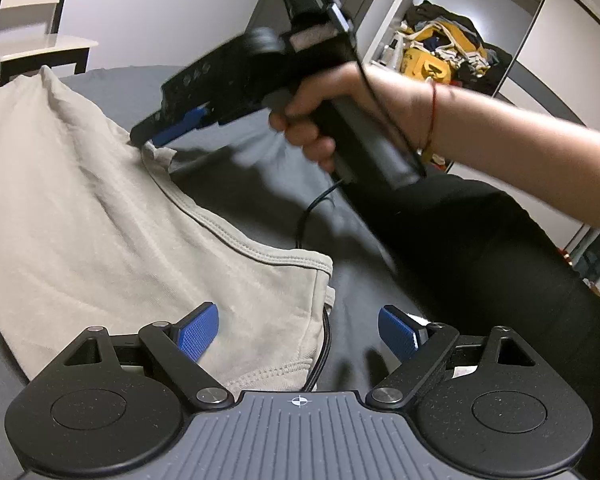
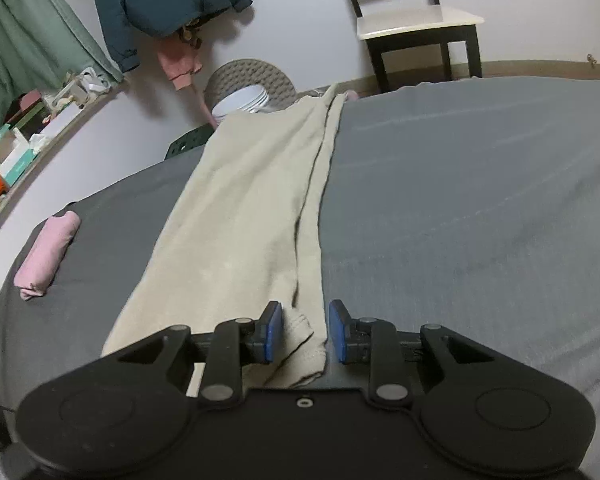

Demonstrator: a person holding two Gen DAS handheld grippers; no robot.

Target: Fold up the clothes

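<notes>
Two grippers: both over a beige garment [image 2: 244,216] spread long on the grey bed [image 2: 479,208].
Folded pink garment [image 2: 48,256]: at nine o'clock in the right wrist view, lying on the bed well apart from the beige one.
Beige garment: in the right wrist view it runs from six o'clock up to twelve o'clock, with one long edge folded over along its right side; in the left wrist view it fills the nine o'clock half, its stitched hem curving down toward six o'clock.
Left gripper [image 1: 298,334]: fingers spread wide, the left blue pad [image 1: 198,334] over the cloth's corner and the right pad over bare bed; nothing is held.
Right gripper [image 2: 304,330]: fingers set narrow but not closed, a bunched hem end of the beige garment lying between the pads, with gaps showing on both sides.
Hand [image 1: 331,116]: at one o'clock in the left wrist view, gripping the right gripper's handle, blurred.
Chair [image 2: 415,24]: at one o'clock in the right wrist view, beyond the bed's far edge.
</notes>
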